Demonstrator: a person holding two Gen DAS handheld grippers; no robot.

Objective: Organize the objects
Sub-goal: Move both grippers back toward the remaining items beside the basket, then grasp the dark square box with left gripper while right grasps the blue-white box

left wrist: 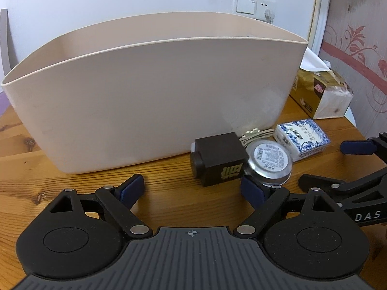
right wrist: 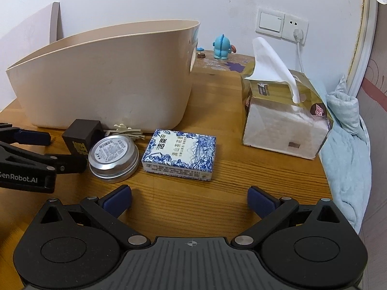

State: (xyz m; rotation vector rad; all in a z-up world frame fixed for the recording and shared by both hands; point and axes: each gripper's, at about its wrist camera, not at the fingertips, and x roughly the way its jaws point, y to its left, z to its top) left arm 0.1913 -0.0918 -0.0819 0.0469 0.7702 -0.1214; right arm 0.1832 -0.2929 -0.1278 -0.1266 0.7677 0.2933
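The small black box [left wrist: 219, 162] sits on the wooden worktop [left wrist: 169, 198] just in front of the beige bin [left wrist: 150, 101], touching the round silver tin [left wrist: 268, 160], with the blue-and-white patterned box [right wrist: 179, 155] just beside the tin and pale hair clips [right wrist: 125, 131] behind them. My left claw [left wrist: 191, 189] is spread wide and empty, its right pad just short of the tin. My right claw [right wrist: 189, 199] is also spread and empty, before the patterned box, with the tissue box [right wrist: 285, 120] farther right.
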